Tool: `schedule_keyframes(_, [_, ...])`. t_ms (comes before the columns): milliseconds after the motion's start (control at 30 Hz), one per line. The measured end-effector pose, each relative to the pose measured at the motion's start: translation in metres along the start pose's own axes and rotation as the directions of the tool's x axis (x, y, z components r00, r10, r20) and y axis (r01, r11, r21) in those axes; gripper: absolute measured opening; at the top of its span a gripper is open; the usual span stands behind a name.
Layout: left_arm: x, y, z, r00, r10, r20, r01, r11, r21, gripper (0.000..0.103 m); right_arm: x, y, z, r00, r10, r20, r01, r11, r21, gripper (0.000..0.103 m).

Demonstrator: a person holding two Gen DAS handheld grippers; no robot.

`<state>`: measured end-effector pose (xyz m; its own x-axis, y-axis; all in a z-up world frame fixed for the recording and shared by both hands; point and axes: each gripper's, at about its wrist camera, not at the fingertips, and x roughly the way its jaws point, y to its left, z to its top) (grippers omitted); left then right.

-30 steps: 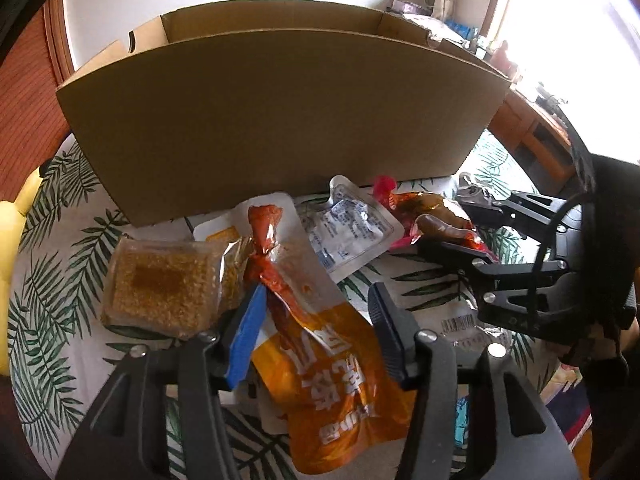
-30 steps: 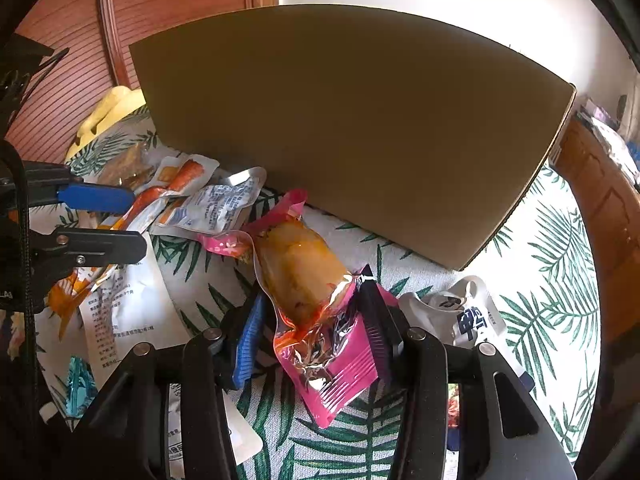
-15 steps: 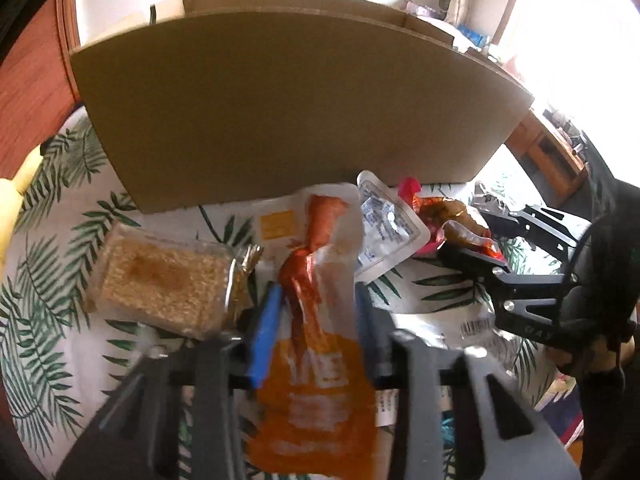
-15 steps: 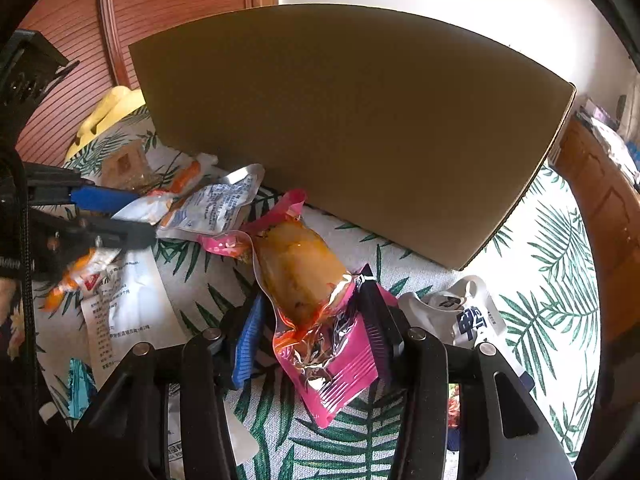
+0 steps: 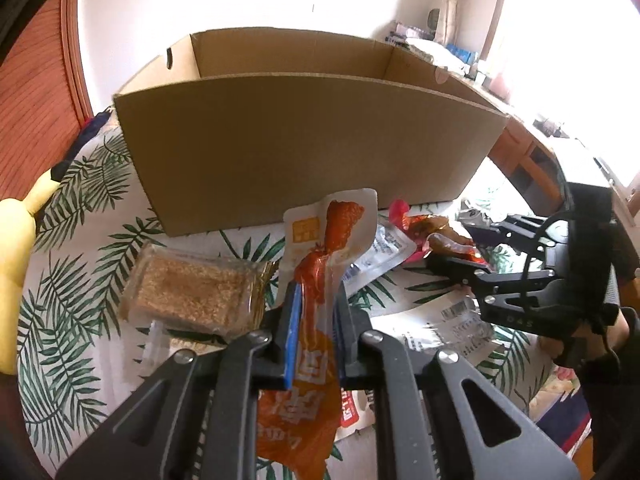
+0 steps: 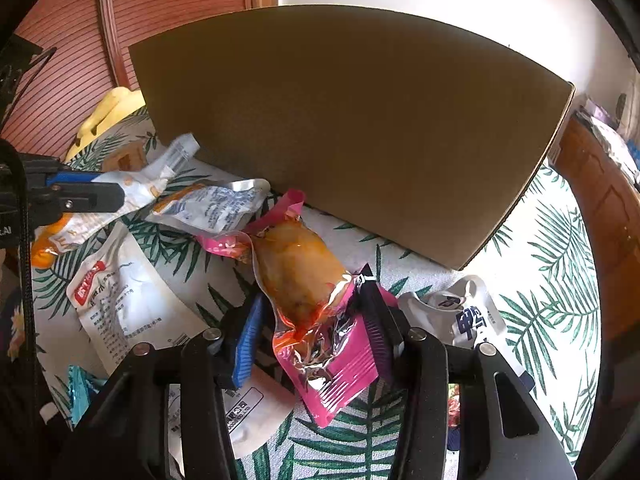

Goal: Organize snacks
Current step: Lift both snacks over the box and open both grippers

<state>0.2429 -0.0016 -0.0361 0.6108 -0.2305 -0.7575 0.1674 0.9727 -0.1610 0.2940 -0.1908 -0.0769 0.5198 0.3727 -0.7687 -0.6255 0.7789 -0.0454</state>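
Note:
My left gripper (image 5: 314, 300) is shut on an orange-and-white snack pouch (image 5: 328, 240) and holds it up off the cloth, in front of the open cardboard box (image 5: 304, 140). It also shows at the left of the right wrist view (image 6: 116, 196). My right gripper (image 6: 312, 312) is open, its jaws on either side of a pink pouch with a yellow-brown snack (image 6: 304, 280) that lies on the cloth. The box (image 6: 352, 128) stands just behind it. The right gripper also shows in the left wrist view (image 5: 452, 248).
A clear pack of sesame bars (image 5: 192, 292) lies left of my left gripper. White pouches (image 6: 216, 208) (image 6: 120, 300) (image 6: 468, 320) lie on the leaf-print tablecloth (image 6: 552, 312). A yellow plush (image 5: 16, 248) sits at the far left. A wooden cabinet (image 6: 604, 216) stands at the right.
My left gripper has shut on the orange pouch and lifted it off the cloth, rising so the box's inside shows. The right gripper has stayed open around the pink pouch.

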Motion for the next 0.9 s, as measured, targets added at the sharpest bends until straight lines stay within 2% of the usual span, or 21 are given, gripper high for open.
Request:
schedule_keyframes(233, [-0.02,-0.001,-0.006,0.999,-0.006,0.048,0.005,1.0,0.016,0.011,-0.005,0.004,-0.002,0.999,-0.045,0.011,0.045,0.999,-0.019,0.041])
schedule_keyframes(433, [-0.037,-0.002,-0.009,0.996,-0.031,0.082,0.03,0.999,0.011,0.011,-0.027,0.003,-0.004,0.997,-0.046,0.054,0.046,0.999,-0.004,0.041])
schedule_keyframes(900, [-0.067,-0.016,0.012,0.986,-0.05,0.156,0.044,0.998,0.046,0.011,-0.08,0.016,0.004,0.986,-0.042,0.163,0.046,0.999,-0.02,0.041])
